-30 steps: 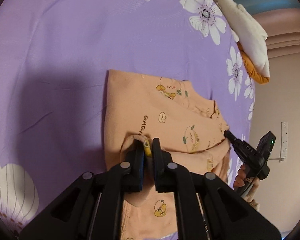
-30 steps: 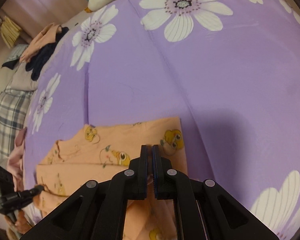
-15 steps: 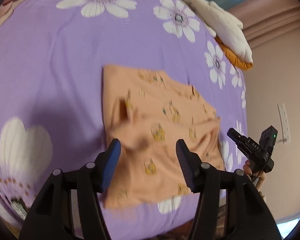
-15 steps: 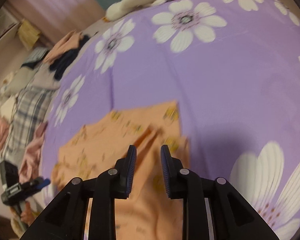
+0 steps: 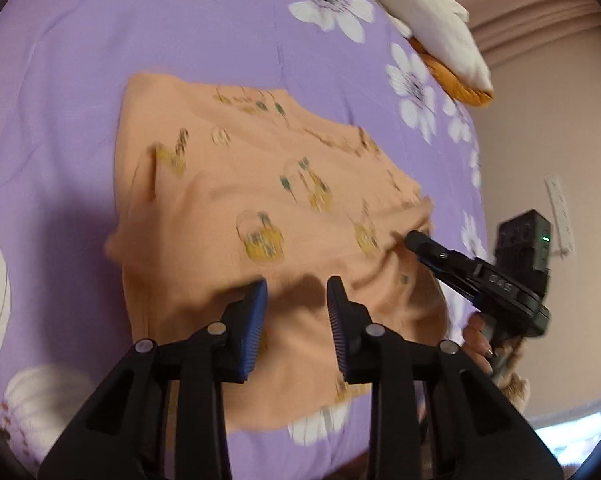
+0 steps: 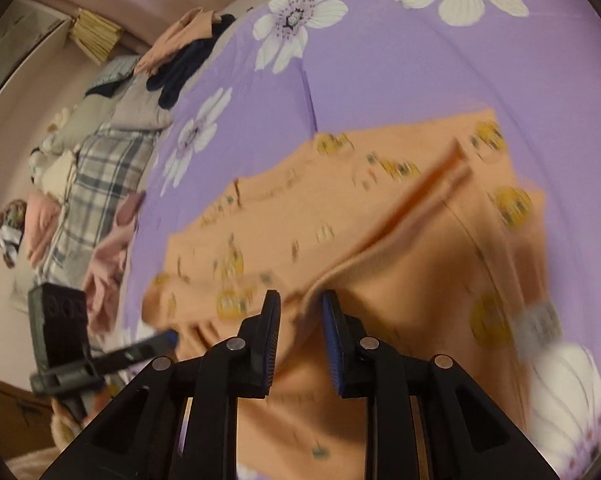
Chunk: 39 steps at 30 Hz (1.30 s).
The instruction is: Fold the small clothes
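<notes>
A small peach garment (image 5: 260,208) printed with yellow cartoon figures lies folded on the purple flowered bedsheet (image 5: 80,80). It also shows in the right wrist view (image 6: 380,240), with a folded edge running across it. My left gripper (image 5: 296,292) is open and empty just above the garment's near part. My right gripper (image 6: 299,304) is open and empty over the garment's near fold. The right gripper also shows in the left wrist view (image 5: 414,238), at the garment's right edge. The left gripper shows in the right wrist view (image 6: 168,336), at the garment's left edge.
A white and orange pillow (image 5: 432,32) lies at the bed's far right. A pile of other clothes (image 6: 100,152), plaid, pink, dark blue and peach, lies along the bed's left side. A wall with a socket strip (image 5: 558,212) is on the right.
Both grippers were shut on the garment's edge a second ago. They have opened, let the fabric drop onto the folded garment, and pulled back and up.
</notes>
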Each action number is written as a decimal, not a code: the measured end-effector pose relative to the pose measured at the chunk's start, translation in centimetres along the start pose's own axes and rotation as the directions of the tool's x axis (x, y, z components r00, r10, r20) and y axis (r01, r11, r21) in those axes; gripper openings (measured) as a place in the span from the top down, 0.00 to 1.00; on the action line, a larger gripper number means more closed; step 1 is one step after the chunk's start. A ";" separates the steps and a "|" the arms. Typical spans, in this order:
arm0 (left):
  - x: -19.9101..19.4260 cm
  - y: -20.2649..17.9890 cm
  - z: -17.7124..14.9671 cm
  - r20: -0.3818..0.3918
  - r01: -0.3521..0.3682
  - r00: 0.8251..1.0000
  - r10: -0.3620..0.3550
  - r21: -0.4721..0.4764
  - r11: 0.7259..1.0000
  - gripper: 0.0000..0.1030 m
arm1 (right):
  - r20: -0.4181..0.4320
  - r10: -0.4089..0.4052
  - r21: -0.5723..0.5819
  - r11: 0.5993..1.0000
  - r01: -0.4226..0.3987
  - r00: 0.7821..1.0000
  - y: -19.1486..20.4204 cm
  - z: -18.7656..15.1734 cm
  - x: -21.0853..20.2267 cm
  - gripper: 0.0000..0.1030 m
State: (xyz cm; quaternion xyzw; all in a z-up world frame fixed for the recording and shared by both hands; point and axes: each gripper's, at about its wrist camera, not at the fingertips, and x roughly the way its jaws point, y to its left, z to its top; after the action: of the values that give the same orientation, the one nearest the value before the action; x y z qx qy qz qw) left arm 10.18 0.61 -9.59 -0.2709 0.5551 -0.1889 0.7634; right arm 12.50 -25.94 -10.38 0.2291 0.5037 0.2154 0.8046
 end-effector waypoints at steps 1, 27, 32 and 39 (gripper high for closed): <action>0.2 0.1 0.6 0.017 -0.006 1.000 0.006 -0.009 1.000 0.72 | 0.013 -0.005 -0.005 1.000 0.005 1.000 0.2 0.5 0.2 0.76; -5.9 4.2 -2.2 0.080 -0.175 0.982 0.173 0.016 0.984 0.78 | -0.011 -0.125 -0.168 0.978 0.121 0.992 1.1 -1.7 -3.2 0.63; -4.7 3.6 -2.9 0.067 -0.204 0.977 0.201 0.035 0.978 0.78 | -0.135 -0.055 -0.236 0.972 0.022 0.989 4.3 -4.2 0.7 0.63; -4.5 3.7 -2.0 0.096 -0.222 0.971 0.218 0.029 0.975 0.75 | -0.078 -0.087 -0.250 0.966 0.065 0.993 6.1 -1.7 4.4 0.63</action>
State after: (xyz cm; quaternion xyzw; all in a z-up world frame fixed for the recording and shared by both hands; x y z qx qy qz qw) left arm 6.80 5.76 -9.01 -0.2012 0.5420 -0.1012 0.8096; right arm 12.03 -18.23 -10.55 0.0980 0.5164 0.2556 0.8114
